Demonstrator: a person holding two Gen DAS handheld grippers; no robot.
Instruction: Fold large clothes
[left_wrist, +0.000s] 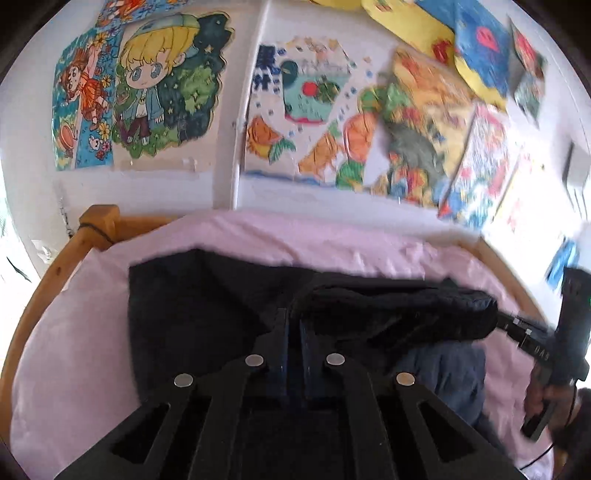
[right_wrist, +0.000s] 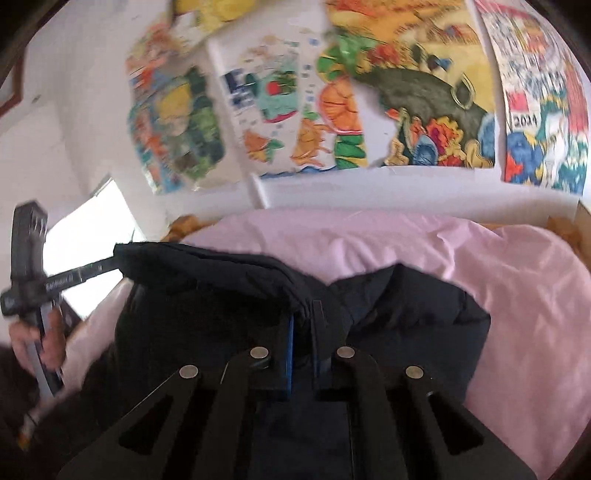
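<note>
A large dark navy garment (left_wrist: 192, 306) lies on the pink bedsheet (left_wrist: 74, 350). My left gripper (left_wrist: 293, 325) is shut on a fold of the garment and holds it lifted. The raised edge stretches right as a thick band (left_wrist: 406, 314) to my right gripper (left_wrist: 502, 321), which grips its other end. In the right wrist view my right gripper (right_wrist: 303, 317) is shut on the same garment (right_wrist: 406, 314), and the lifted band (right_wrist: 207, 266) runs left to my left gripper (right_wrist: 118, 258), held by a hand (right_wrist: 40, 339).
The bed has a wooden frame (left_wrist: 55, 273) with a corner post (left_wrist: 99, 218). Colourful drawings (left_wrist: 155, 92) cover the white wall behind it. A blue cloth (left_wrist: 447, 380) lies under the lifted edge. A bright window (right_wrist: 92, 236) is on the left.
</note>
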